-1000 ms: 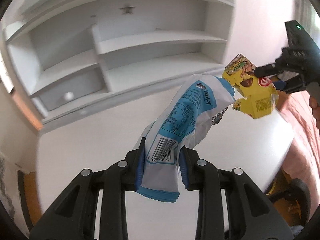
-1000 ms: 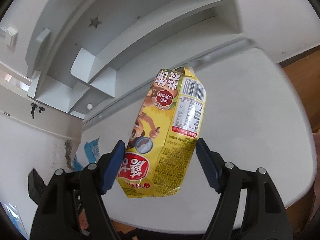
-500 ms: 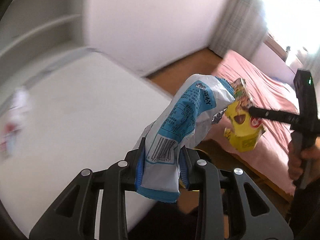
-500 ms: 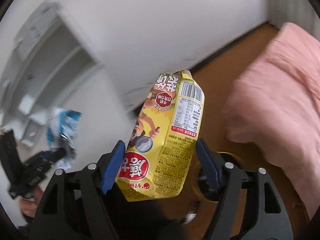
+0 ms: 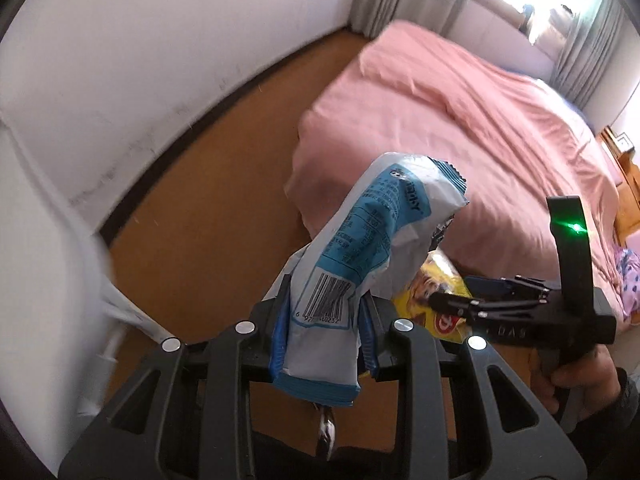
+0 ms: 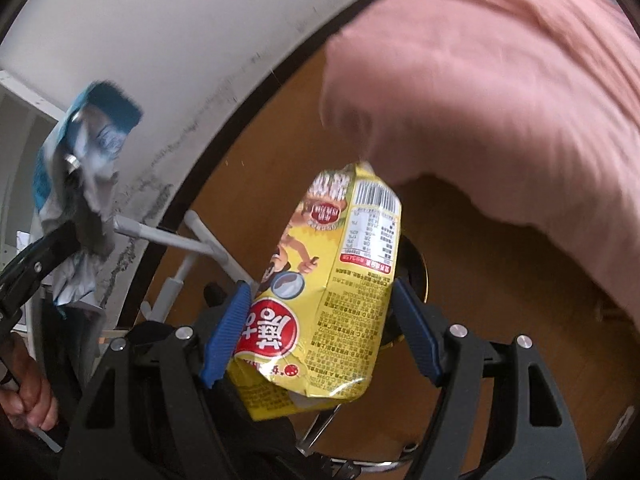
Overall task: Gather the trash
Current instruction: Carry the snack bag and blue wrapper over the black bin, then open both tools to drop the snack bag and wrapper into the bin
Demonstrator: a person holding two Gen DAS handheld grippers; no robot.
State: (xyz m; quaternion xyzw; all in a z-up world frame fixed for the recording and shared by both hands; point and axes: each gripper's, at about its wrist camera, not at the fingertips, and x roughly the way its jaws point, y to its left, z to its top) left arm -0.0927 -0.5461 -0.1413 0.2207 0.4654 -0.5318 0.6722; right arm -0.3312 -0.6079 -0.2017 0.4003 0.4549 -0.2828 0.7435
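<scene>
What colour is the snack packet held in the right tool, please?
Yellow, with a red logo: the snack packet, clearest in the right wrist view.

From your left wrist view, the blue-and-white wrapper (image 5: pixel 362 256) covers most of the yellow snack bag (image 5: pixel 436 300), and your right hand (image 5: pixel 580 376) is cut off at the lower right edge. From your right wrist view, the yellow bag hides all but a dark, gold-rimmed sliver of a round object (image 6: pixel 414 268) on the floor; you can't tell what it is. There the wrapper is motion-blurred, print unreadable.
</scene>
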